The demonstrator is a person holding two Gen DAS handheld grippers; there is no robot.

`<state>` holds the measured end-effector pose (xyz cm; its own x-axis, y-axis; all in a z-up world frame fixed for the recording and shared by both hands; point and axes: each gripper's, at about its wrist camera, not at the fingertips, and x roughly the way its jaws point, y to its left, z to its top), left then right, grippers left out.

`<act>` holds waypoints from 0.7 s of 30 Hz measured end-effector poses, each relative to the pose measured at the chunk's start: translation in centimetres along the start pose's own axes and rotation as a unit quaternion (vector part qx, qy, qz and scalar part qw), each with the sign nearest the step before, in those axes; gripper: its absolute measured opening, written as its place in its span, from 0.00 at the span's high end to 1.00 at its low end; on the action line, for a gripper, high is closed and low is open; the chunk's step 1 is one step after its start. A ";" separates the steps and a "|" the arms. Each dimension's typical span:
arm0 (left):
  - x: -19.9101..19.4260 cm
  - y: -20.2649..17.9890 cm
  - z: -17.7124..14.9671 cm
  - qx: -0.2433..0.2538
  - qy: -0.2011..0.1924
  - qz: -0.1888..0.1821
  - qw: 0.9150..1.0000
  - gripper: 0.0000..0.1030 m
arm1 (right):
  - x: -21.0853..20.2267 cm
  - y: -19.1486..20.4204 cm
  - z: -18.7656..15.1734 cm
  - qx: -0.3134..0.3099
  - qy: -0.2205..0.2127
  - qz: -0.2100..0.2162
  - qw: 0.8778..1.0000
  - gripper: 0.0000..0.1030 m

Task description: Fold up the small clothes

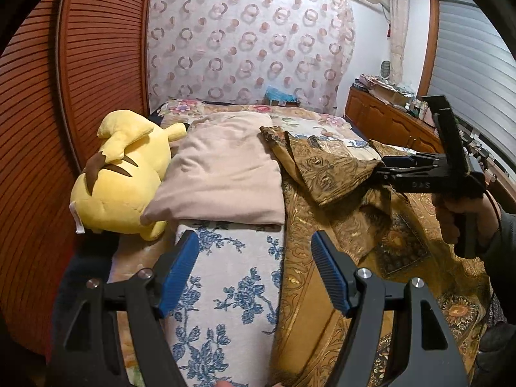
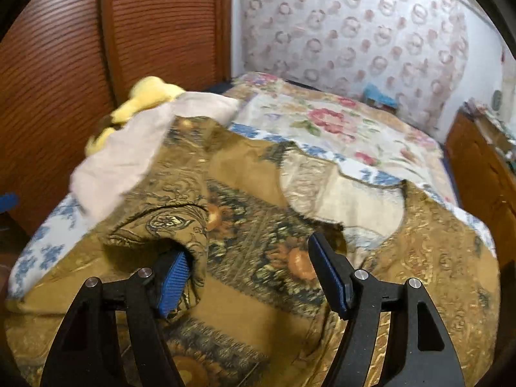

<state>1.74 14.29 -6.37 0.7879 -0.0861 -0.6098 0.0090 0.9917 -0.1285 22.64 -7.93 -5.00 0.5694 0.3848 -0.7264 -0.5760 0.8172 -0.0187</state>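
Fingers of the left gripper stand spread, with nothing between the blue pads. Under them lies the white cloth with blue flowers that covers the near part of the bed. The gripper hangs over this cloth, just beside the left edge of the golden garment.

The right gripper is also spread. Its left pad sits inside a raised fold of the garment, and the cloth drapes over this finger. The right pad is free above the garment. So the pads do not pinch the cloth. In the left wrist view this gripper points to the left, with a flap of the garment hanging at its tip, and a hand in a dark sleeve holds its handle.

The garment is brown-gold with paisley and flower patterns. It lies spread over the near right part of the bed, with the neck opening showing a pale lining.

To the left lies a folded pink cloth, touching the garment's edge. A yellow plush toy rests against it, beside the wooden slatted door. Farther back are a floral bedspread and a curtain with rings.
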 end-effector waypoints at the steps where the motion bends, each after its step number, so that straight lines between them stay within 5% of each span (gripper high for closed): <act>1: 0.1 -0.2 0.0 0.001 0.001 0.000 1.000 0.30 | -0.1 0.3 -0.1 -0.005 0.000 0.007 1.000 0.29; 14: -0.4 -0.3 0.0 0.003 -0.003 0.001 1.000 0.30 | -2.1 6.7 -0.3 -0.112 -0.010 0.080 0.990 0.29; 21: -0.5 0.0 -0.1 0.002 -0.001 0.001 1.000 0.30 | 1.1 9.3 0.1 -0.152 0.019 0.104 0.983 0.30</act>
<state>1.31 14.33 -6.13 0.7889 -0.0840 -0.6087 0.0100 0.9922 -0.1240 17.94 0.14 -5.96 0.4013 0.5085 -0.7618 -0.8297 0.5541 -0.0672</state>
